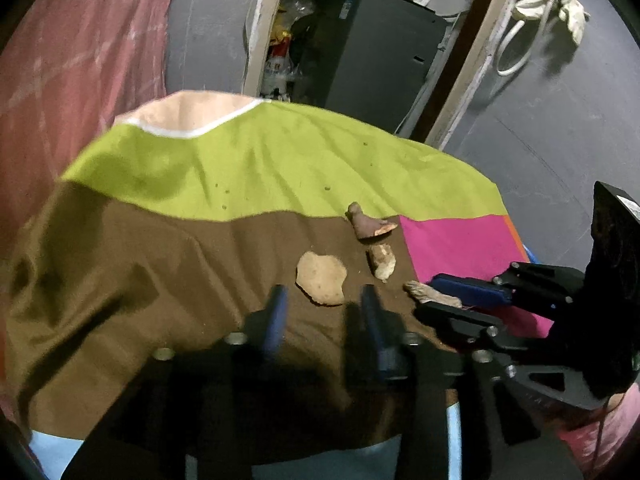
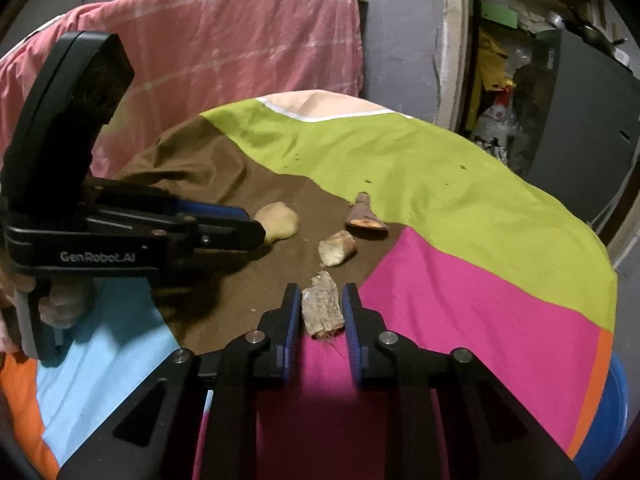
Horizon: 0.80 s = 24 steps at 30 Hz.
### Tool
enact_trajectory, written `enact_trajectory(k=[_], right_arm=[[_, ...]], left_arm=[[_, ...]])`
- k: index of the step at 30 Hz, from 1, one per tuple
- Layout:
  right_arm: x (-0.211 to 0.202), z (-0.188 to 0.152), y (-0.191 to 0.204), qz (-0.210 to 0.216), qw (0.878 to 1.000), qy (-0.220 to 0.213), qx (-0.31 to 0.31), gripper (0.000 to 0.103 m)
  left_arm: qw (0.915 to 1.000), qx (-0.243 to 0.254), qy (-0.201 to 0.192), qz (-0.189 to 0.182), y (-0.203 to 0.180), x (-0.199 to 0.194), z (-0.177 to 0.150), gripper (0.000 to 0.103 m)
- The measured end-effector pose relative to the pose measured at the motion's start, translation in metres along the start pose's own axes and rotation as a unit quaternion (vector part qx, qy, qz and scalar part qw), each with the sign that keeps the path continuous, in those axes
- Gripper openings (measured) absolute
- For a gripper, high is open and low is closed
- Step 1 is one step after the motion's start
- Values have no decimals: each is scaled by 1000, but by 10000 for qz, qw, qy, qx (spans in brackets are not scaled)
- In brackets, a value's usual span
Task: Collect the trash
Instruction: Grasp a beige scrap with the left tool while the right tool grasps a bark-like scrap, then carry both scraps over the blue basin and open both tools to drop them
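Several food scraps lie on a patchwork cloth [image 1: 256,160]. A flat tan peel [image 1: 321,278] lies just ahead of my open left gripper [image 1: 322,308], which hovers over the brown patch. A pale chunk [image 1: 382,261] and a brown root end [image 1: 366,222] lie beyond it. My right gripper [image 2: 321,304] has its fingers on both sides of a rough pale scrap [image 2: 322,306], touching or nearly touching it. The peel [image 2: 278,222], chunk [image 2: 337,248] and root end [image 2: 366,216] also show in the right wrist view, with the left gripper [image 2: 256,232] beside the peel.
A pink sheet [image 2: 224,40] hangs behind the table. A doorway with cluttered shelves and a grey cabinet [image 1: 376,48] lies beyond. A blue tub [image 2: 604,400] sits below the table's right edge. The right gripper [image 1: 460,292] shows in the left wrist view.
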State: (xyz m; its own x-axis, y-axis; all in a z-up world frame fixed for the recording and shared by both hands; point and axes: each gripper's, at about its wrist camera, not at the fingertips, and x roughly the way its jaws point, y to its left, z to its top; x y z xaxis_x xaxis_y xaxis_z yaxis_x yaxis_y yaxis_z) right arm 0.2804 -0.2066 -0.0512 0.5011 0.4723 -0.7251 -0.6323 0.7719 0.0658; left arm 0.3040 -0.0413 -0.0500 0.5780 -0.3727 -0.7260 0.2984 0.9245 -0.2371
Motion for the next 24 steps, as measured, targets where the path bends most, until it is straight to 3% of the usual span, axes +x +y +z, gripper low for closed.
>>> enact_trajectory(k=[8, 12, 18, 22, 24], right_arm=[[-16, -11, -15, -10, 9991, -204, 384, 19], [-20, -13, -19, -9, 9982, -285, 530, 19], [-31, -17, -21, -107, 9962, -478, 716, 19], [-47, -22, -23, -242, 9933, -762, 833, 19], [-61, -24, -21, -386, 9899, -1033, 890, 19]], left_arm=[[9974, 524, 177, 457, -9, 26, 8, 37], [9955, 709, 228, 593, -8, 31, 8, 26], [9942, 769, 195, 720, -11, 30, 8, 24], [9972, 570, -46, 472, -20, 13, 1, 24], [9968, 508, -423, 440, -30, -4, -4, 24]])
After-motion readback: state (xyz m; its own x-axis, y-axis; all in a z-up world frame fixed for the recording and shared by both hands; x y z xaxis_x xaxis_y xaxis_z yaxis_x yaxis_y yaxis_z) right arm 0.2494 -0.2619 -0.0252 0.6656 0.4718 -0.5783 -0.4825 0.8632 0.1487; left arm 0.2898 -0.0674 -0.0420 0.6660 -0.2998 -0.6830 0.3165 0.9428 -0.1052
